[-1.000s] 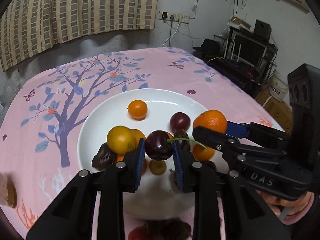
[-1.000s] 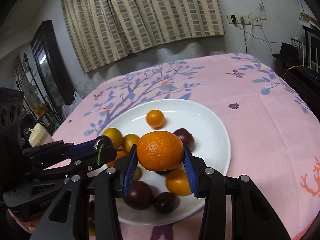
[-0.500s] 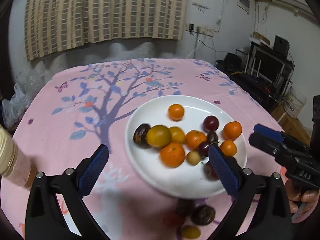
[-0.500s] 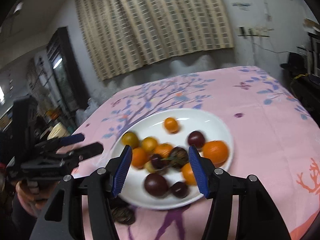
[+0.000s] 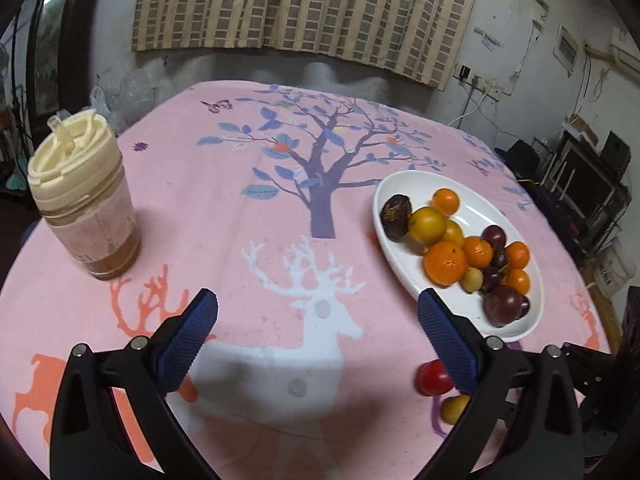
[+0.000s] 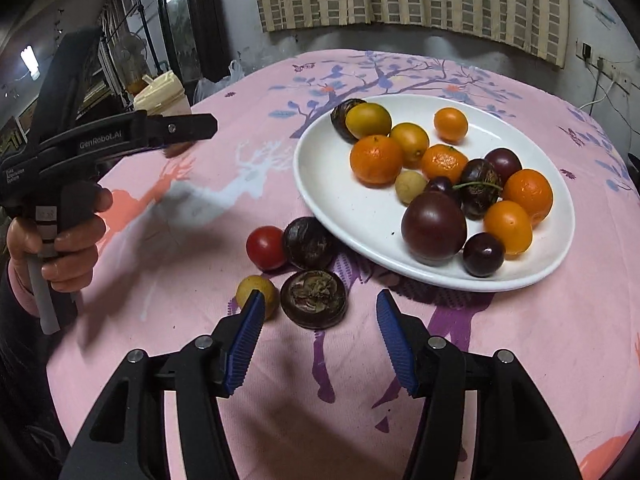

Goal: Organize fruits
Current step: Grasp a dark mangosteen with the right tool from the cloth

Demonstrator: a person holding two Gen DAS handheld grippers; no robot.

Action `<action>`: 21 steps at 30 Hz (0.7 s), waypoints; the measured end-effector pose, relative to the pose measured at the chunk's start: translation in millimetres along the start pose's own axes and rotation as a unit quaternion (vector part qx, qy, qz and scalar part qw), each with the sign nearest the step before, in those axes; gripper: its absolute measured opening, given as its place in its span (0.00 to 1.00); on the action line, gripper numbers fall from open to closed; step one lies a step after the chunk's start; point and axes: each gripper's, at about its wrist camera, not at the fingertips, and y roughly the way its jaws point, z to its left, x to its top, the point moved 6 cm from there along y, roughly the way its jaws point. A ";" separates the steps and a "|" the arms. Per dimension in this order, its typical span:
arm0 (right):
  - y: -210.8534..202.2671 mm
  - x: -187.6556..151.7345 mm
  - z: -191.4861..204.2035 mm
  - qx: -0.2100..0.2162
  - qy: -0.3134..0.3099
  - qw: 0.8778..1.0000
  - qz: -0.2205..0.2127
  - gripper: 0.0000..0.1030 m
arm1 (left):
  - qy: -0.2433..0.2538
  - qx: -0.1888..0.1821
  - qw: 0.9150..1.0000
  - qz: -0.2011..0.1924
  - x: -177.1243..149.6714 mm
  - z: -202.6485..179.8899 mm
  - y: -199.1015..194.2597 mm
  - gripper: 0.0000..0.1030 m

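A white oval plate holds several oranges, plums, cherries and yellow fruits. On the cloth before it lie a red tomato, a small yellow fruit and two dark brown fruits. My right gripper is open and empty, just behind the nearer dark fruit. My left gripper is open and empty over bare cloth, left of the plate; it also shows in the right wrist view.
A jar with a cream lid stands at the table's left. The round table wears a pink tree-and-deer cloth. A striped curtain hangs behind; shelves and electronics stand to the right.
Both grippers let go of their fruits, the cherry and the orange, onto the plate, opened wide and pulled back. The left one swung left, the right one drew back toward the loose fruits.
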 end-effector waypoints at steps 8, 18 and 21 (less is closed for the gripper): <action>9.3 -5.4 4.2 -0.027 -0.020 0.999 0.012 0.52 | 0.014 -0.004 1.000 0.011 -5.1 -4.4 1.7 0.95; 19.5 -0.8 10.7 -0.046 -0.038 0.998 0.008 0.43 | 0.023 -0.001 1.000 0.012 -7.4 -9.3 2.4 0.95; 19.5 -0.9 13.2 -0.049 -0.045 0.998 0.006 0.39 | 0.027 0.005 1.000 0.012 -7.7 -9.9 3.6 0.95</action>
